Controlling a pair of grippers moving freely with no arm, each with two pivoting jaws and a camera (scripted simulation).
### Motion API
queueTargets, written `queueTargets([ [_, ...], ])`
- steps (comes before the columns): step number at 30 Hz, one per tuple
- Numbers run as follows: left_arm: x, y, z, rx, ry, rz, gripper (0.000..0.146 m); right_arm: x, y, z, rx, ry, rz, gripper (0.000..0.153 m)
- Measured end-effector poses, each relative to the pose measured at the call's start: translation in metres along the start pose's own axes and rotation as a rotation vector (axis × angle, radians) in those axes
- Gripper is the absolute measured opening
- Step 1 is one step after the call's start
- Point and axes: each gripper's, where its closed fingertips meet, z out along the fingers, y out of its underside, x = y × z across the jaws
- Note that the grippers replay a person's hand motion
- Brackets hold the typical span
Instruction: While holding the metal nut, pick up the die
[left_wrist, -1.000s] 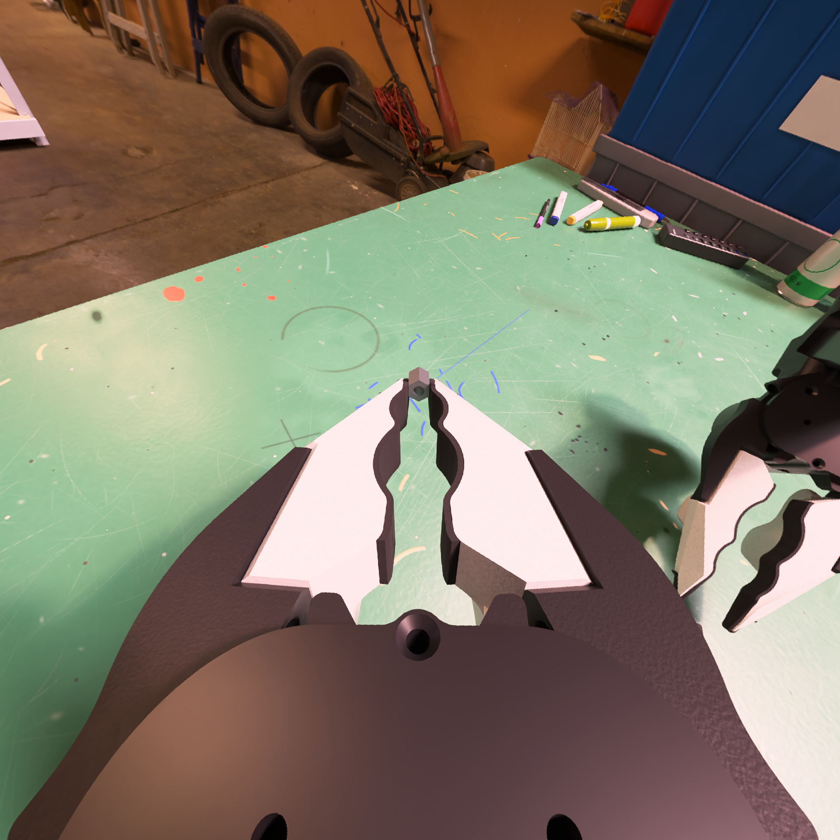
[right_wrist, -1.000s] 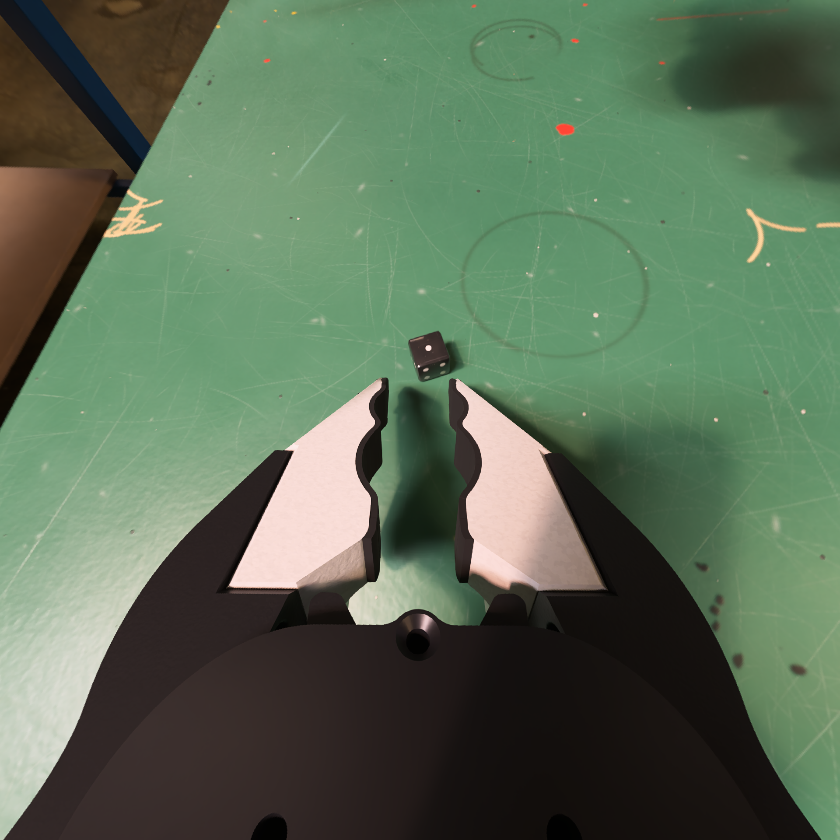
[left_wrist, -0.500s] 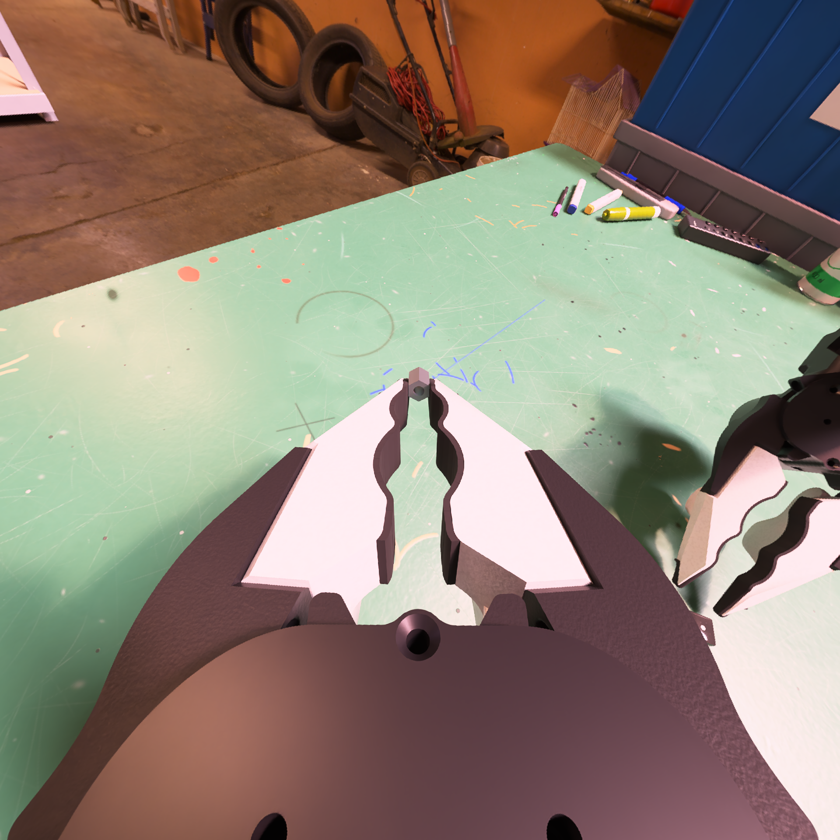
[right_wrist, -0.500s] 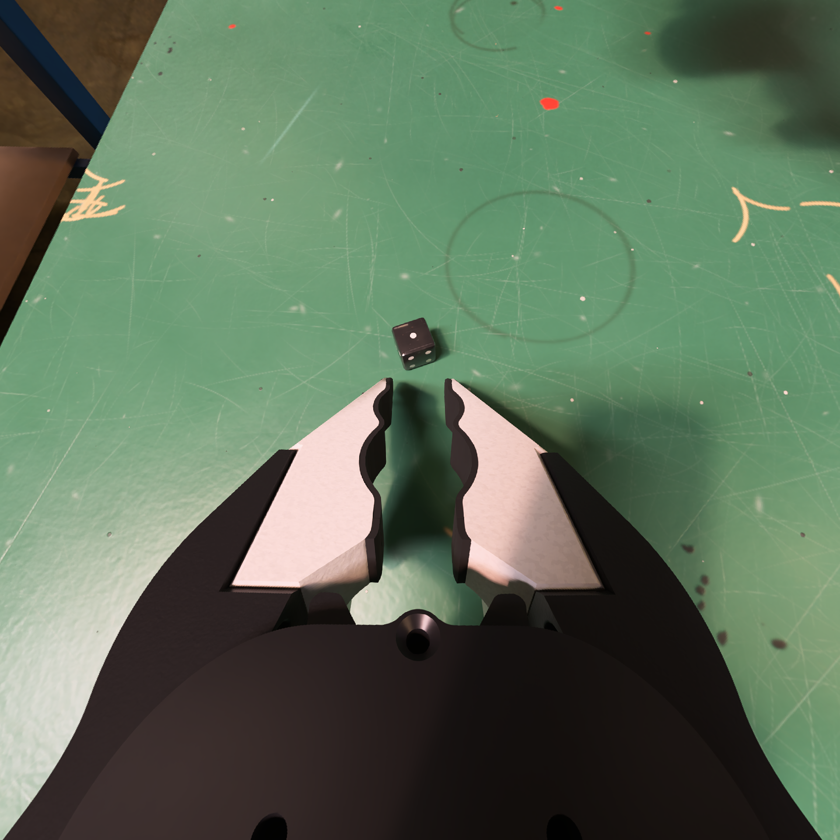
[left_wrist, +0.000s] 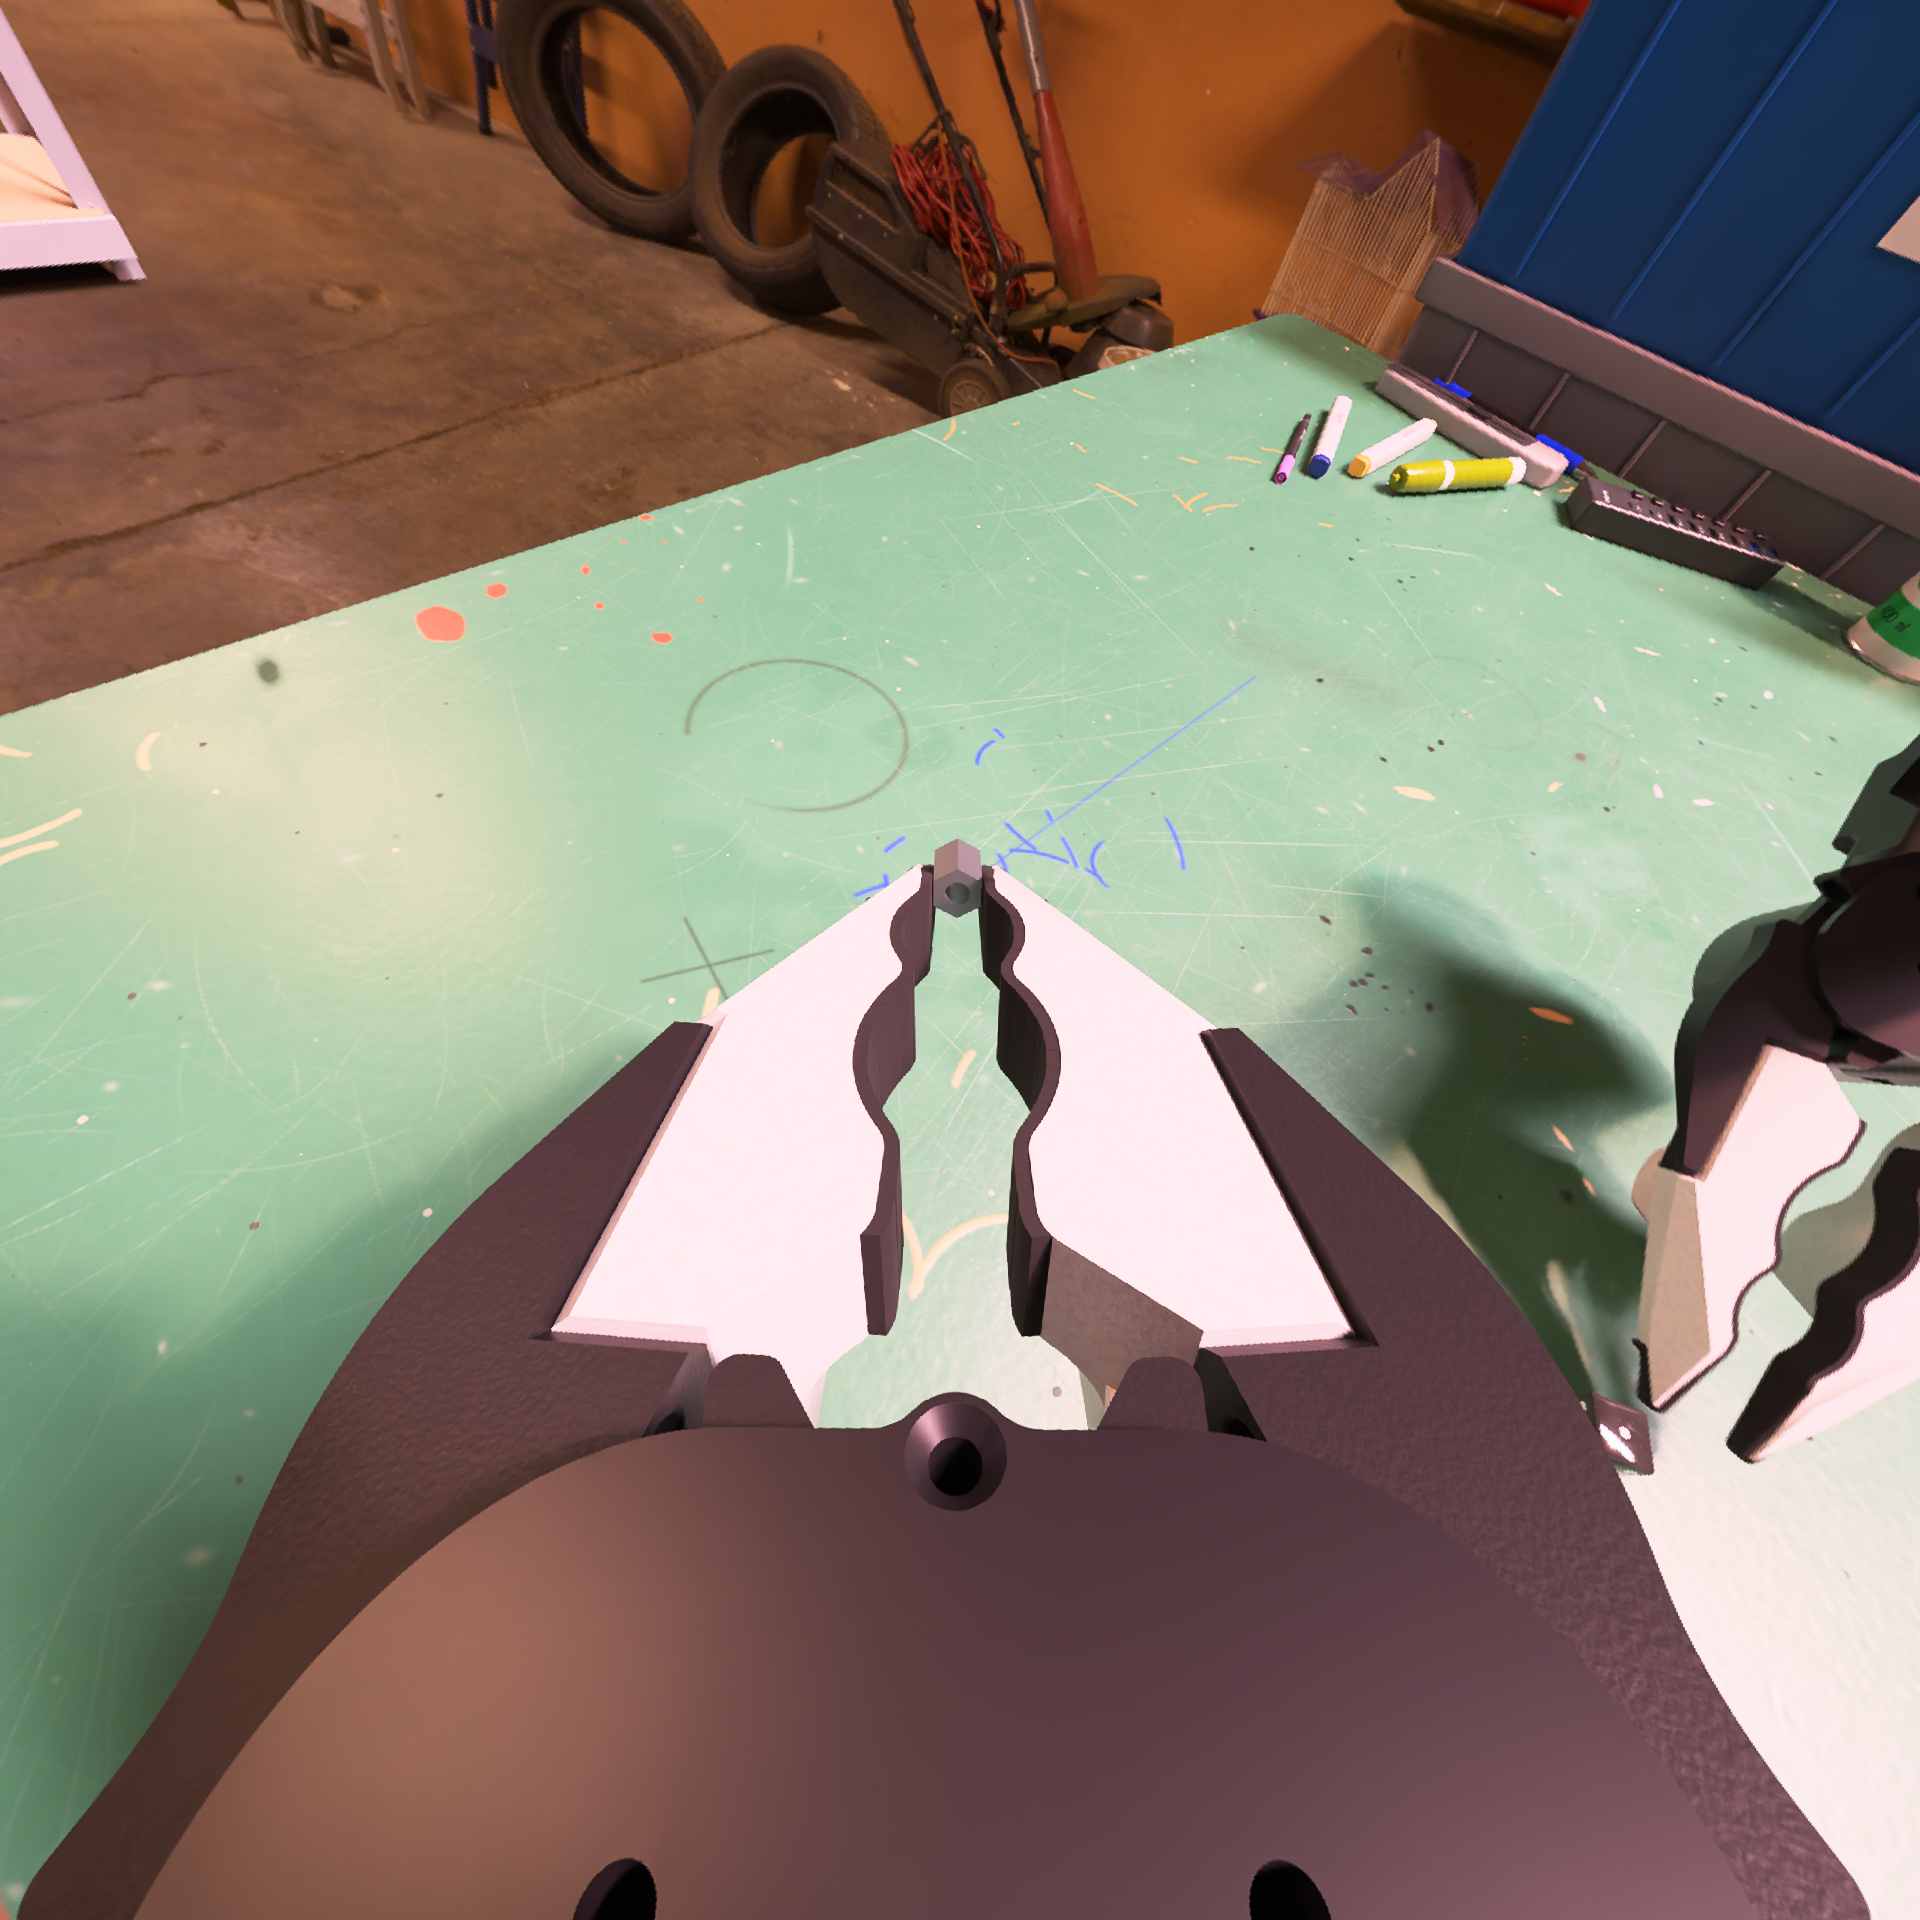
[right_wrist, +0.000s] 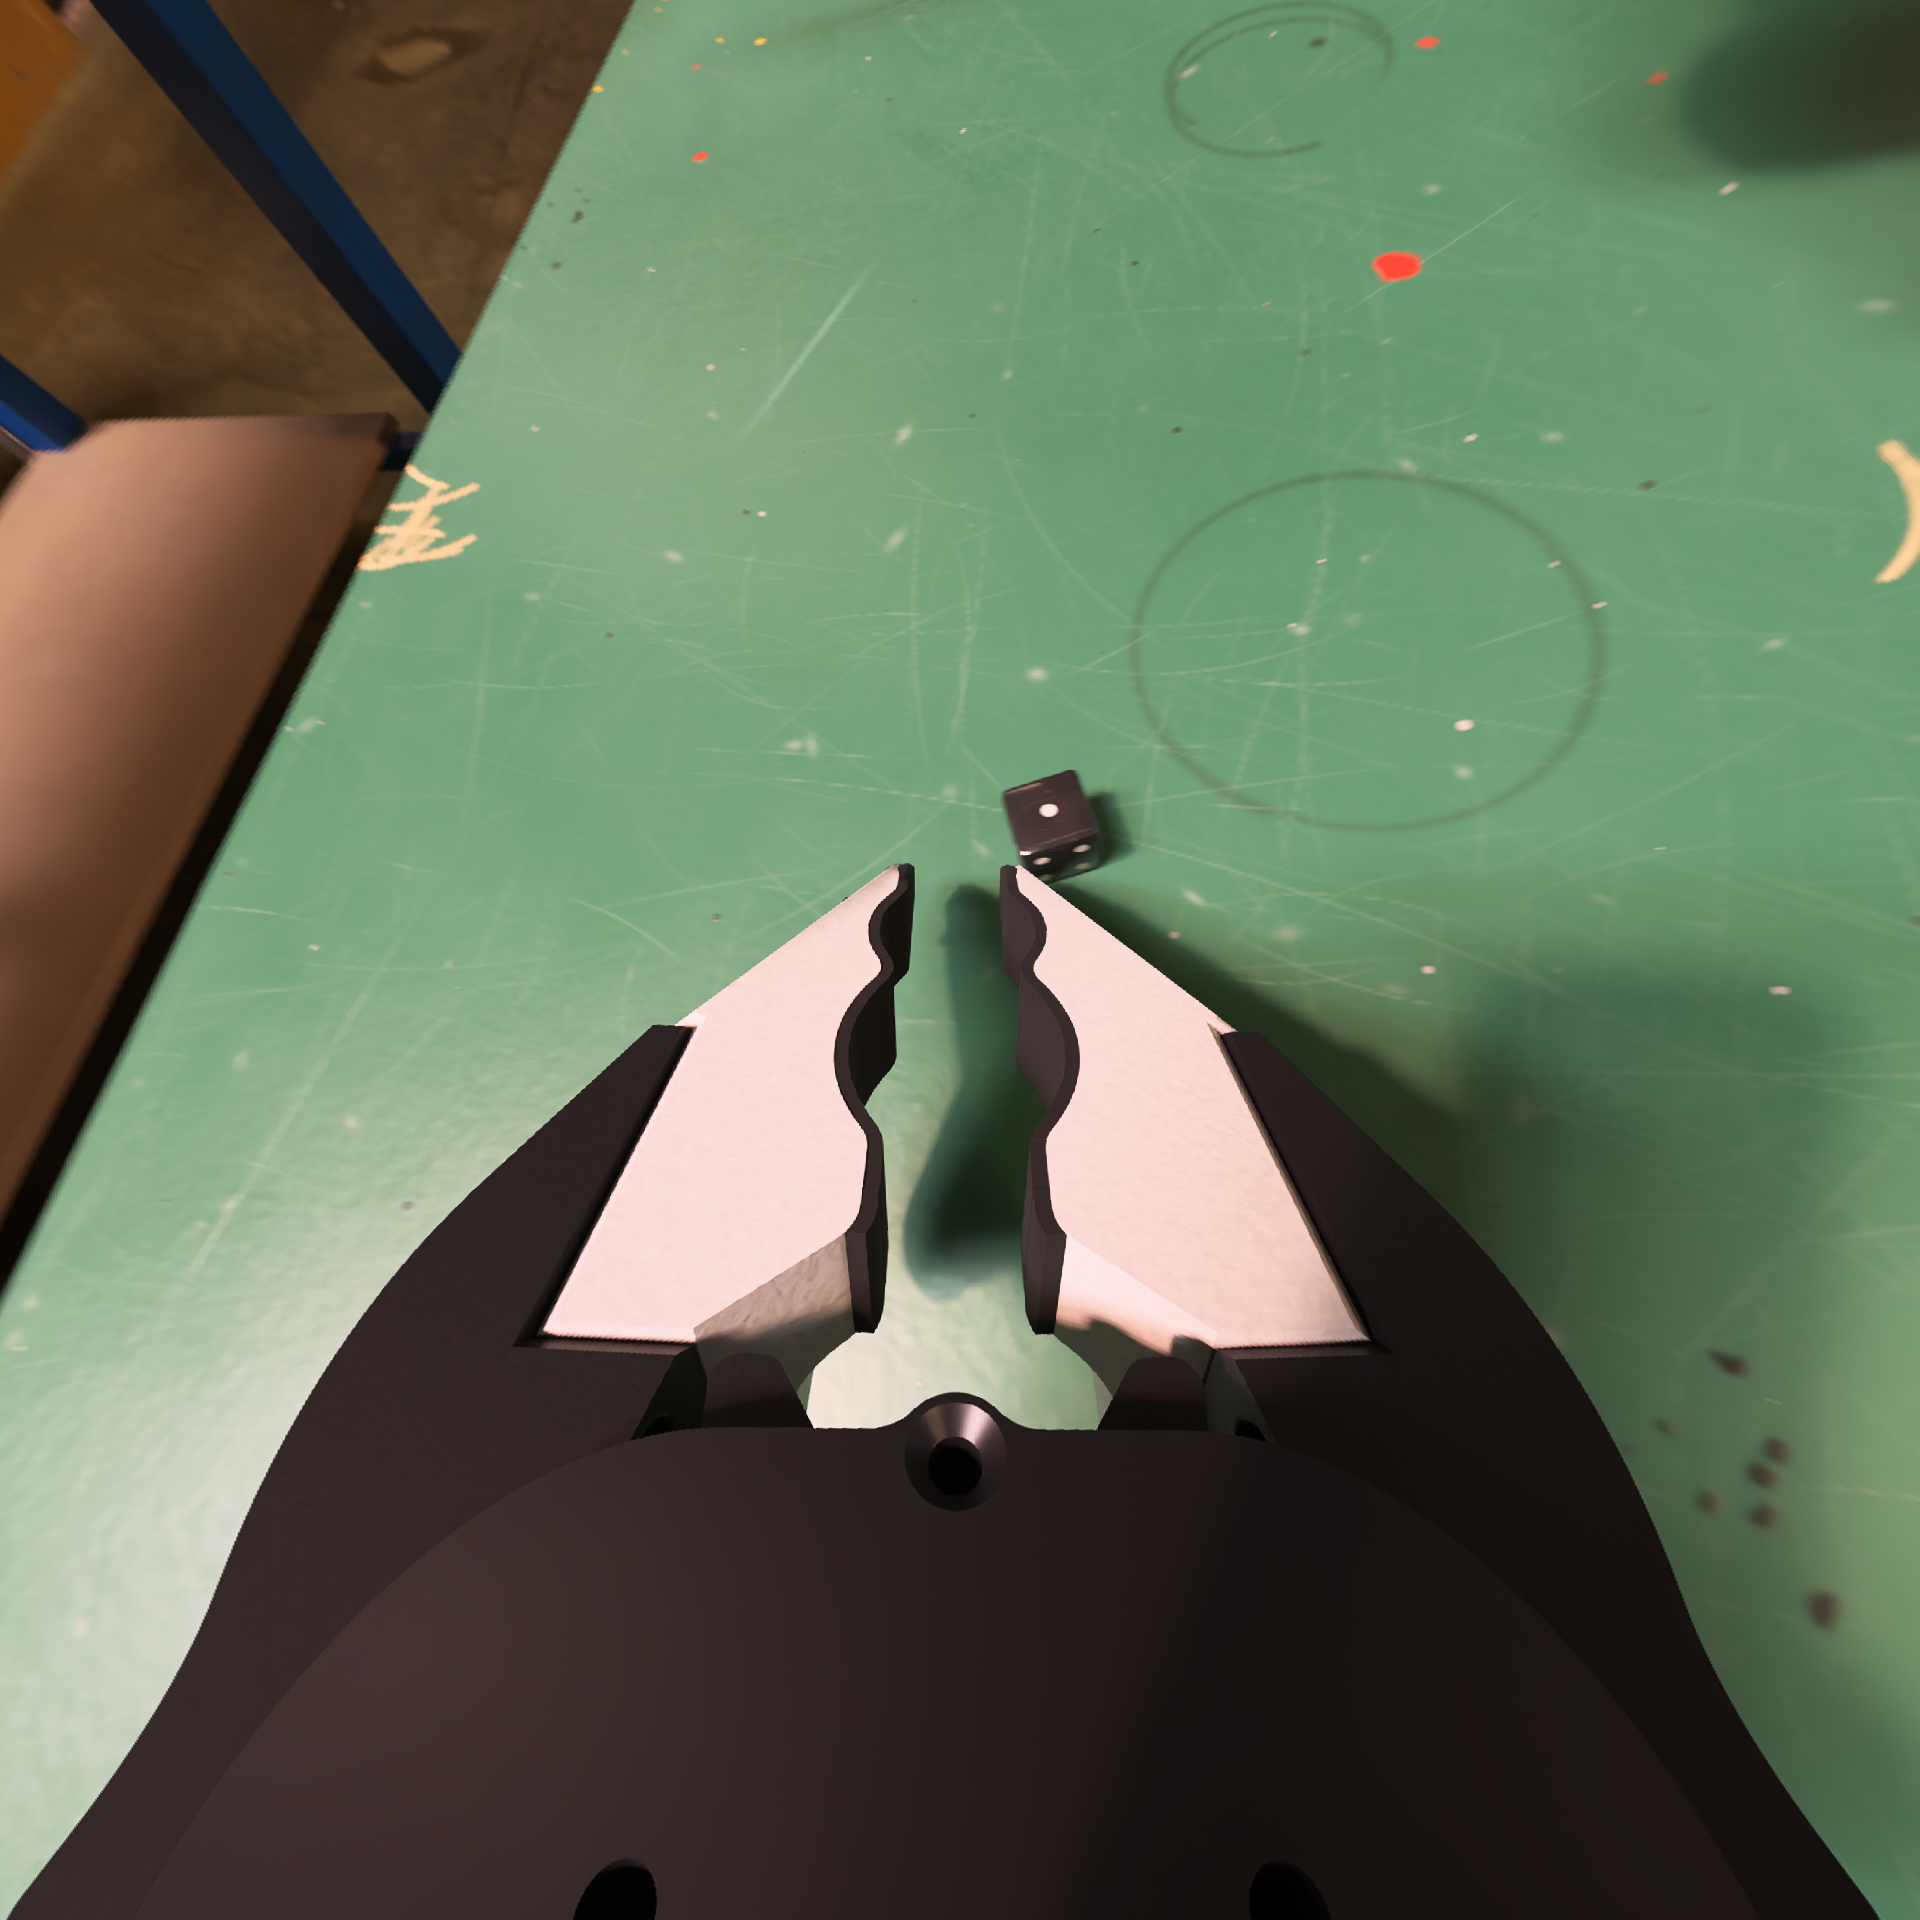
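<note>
- My left gripper pinches the metal nut at its very fingertips, at the centre of the left wrist view; that grip looks the same as a second ago.
- My right gripper stands at a narrow gap, holding nothing.
- The die rests on the green table, just beyond my right fingertips and now above and right of them. Half a second ago it sat almost centred ahead of the gap, so my aim has slid left.
- I judge I must shift right and perhaps widen a little before closing.
- In the left view the markers at upper right sit higher than before, so that gripper has drifted while carrying the nut.
</note>
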Motion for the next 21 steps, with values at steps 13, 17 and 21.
queueTargets([
  [13,-0.004,0.004,0.0,-0.016,-0.01,0.004,0.008,0.022,-0.001,0.01,-0.172,0.018,-0.262,0.024],
  [17,-0.004,0.004,-0.001,-0.016,-0.01,0.004,0.008,0.02,-0.003,0.012,-0.273,-0.047,-0.252,0.023],
  [21,-0.004,0.005,-0.001,-0.019,-0.01,0.004,0.008,0.019,-0.001,0.017,-0.356,-0.037,-0.323,0.019],
])
